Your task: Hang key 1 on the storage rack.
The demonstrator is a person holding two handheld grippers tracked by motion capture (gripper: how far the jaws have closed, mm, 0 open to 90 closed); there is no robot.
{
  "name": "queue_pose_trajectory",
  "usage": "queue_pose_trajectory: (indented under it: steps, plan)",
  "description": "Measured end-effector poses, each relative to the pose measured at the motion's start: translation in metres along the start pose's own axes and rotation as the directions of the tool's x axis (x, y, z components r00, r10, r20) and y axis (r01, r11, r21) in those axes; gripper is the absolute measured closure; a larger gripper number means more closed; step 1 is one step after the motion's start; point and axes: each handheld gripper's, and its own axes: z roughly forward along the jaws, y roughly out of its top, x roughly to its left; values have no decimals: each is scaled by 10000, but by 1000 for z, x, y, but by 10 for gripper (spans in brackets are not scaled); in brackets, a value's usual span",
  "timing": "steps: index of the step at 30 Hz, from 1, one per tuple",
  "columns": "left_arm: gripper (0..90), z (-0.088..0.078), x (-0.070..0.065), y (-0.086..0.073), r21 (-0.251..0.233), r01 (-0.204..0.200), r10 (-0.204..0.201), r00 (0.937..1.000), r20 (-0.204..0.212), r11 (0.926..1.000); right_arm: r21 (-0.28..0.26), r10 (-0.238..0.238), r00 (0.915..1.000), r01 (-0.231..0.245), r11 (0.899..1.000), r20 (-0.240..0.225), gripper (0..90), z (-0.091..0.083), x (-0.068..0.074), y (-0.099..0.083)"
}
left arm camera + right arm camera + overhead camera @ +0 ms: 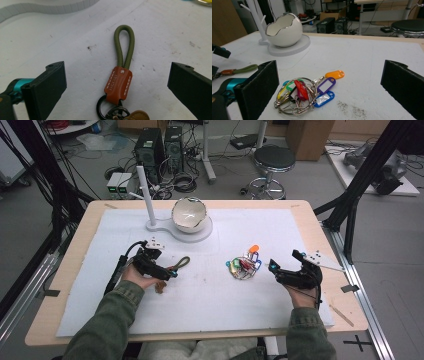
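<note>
Green cord key strap [124, 47] with brown leather tab is lying flat on the white mat [210, 295], between the left gripper [117, 82] jaws, which are standing wide apart, not touching it. Right gripper [329, 85] is also gaping open, hovering just beside the pile of coloured key tags [307, 93]. Eggshell-shaped white bowl [189, 213] is sitting on its stand farther back.

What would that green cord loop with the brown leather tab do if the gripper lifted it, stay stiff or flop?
The cord loop looks like soft rope, so it would probably bend and droop. The rings below the leather tab would likely dangle and swing. It looks small and light, and the open left gripper straddling it should hold it easily.
</note>
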Motion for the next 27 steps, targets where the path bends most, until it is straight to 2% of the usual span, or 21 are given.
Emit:
queue_pose_trajectory:
  steps: [4,11,15,18,22,25,27]
  plan:
    - [37,3,0,-2,238,-135,138,9998,-130,9996,-16,10,10000,-10,10000,-19,7,-1,0,0]
    - [120,5,-2,-3,464,-321,326,9994,-102,9984,-2,46,10000,-46,10000,-37,7,-1,0,-1]
    - [188,6,-2,-3,549,-480,487,9988,-104,9973,-10,22,10000,-23,10000,-48,7,-1,0,0]
    - [247,7,-3,-3,560,-415,429,9988,-240,9976,-11,40,10000,-40,10000,-45,7,-1,0,-1]
    - [306,7,-2,-4,590,-512,519,9986,-93,9969,-3,35,10000,-35,10000,-47,7,-1,-1,-1]
    - [344,7,-3,-4,600,-650,653,9979,-25,9961,-13,42,10000,-42,10000,-54,7,-1,-1,-1]
    - [377,7,-4,-4,704,-778,789,9968,-124,9945,-19,34,10000,-34,10000,-46,7,-1,-1,-1]
